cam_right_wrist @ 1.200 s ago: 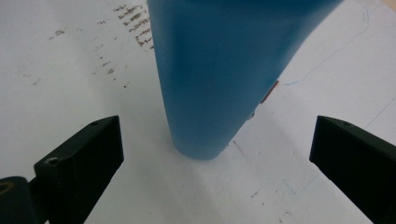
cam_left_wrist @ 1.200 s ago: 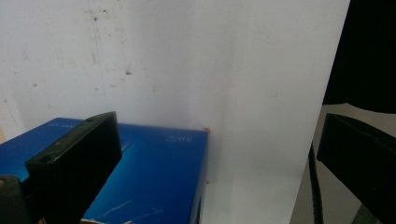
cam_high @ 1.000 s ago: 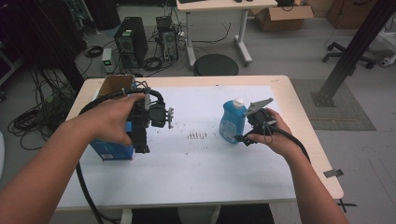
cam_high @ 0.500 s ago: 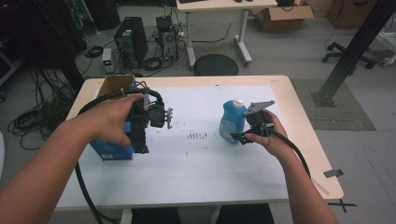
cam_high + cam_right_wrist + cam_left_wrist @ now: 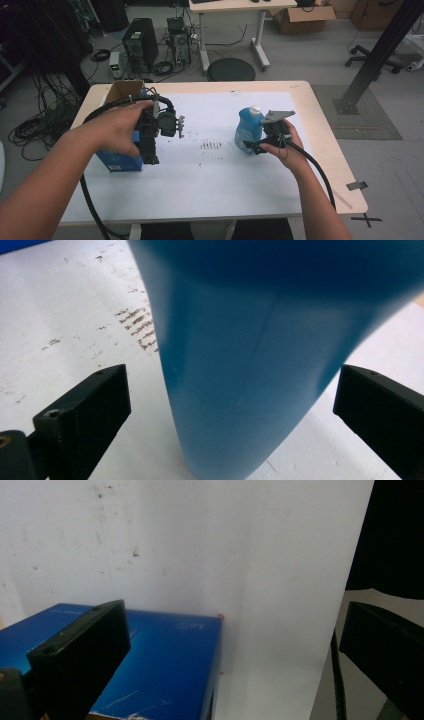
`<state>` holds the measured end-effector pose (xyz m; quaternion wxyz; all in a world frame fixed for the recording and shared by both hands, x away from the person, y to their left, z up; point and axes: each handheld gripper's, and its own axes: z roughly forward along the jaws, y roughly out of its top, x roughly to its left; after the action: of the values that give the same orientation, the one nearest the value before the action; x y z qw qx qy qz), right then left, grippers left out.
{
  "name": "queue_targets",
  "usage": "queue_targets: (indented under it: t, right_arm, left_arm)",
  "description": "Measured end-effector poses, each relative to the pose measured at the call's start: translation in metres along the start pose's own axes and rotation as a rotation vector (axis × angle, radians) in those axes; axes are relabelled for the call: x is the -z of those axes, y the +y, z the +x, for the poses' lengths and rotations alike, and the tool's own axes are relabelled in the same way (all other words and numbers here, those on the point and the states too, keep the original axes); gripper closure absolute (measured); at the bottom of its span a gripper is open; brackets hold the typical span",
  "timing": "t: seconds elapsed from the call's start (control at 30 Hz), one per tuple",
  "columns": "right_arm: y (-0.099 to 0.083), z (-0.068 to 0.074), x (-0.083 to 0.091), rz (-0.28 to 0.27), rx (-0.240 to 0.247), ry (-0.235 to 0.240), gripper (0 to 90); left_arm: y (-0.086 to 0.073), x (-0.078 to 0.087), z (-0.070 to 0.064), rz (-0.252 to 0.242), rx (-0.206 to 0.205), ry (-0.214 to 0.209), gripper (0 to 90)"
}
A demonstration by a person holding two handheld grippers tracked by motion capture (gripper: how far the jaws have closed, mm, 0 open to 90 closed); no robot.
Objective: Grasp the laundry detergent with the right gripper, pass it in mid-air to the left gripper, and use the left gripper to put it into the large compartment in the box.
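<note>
Against the frame from half a second back I see almost no change; my right gripper (image 5: 254, 148) has stayed at the foot of the blue detergent bottle (image 5: 247, 129), perhaps a touch closer, and my left gripper (image 5: 150, 159) has kept its place over the blue box (image 5: 119, 160); bottle and box sit where they sat.

In the right gripper view the jaws stand wide apart, one on each side of the bottle's (image 5: 260, 350) lower body; there is clear white paper between each jaw and the plastic, so they straddle it without pinching; the bottle stands upright on the bench (image 5: 325, 125), at about 3 o'clock from the dark scuff marks (image 5: 211, 145) in the middle of the white sheet (image 5: 210, 185), its white cap (image 5: 255, 108) on top.

In the left gripper view the jaws are likewise spread wide; one jaw hangs over the top face of the blue box (image 5: 170, 665), the other is out past the sheet's edge; I cannot tell whether the near jaw touches the box; nothing is clamped. In the high view that box lies at 9 o'clock from the scuff marks, near the bench's left edge, with an open cardboard box (image 5: 122, 91) just behind it at about 12 o'clock.
</note>
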<state>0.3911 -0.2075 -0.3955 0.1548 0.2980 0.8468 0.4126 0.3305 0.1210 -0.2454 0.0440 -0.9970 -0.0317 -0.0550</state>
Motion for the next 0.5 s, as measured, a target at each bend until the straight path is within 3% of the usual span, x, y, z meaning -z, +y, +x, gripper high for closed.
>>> queue_targets:
  t: [0.5]
  right_arm:
    - [-0.0082,0.0006,-0.0092,-0.086,-0.043,-0.039,1.4]
  left_arm:
    - [0.0030,0.0046,0.0000,-0.007,-0.003,0.007,0.4]
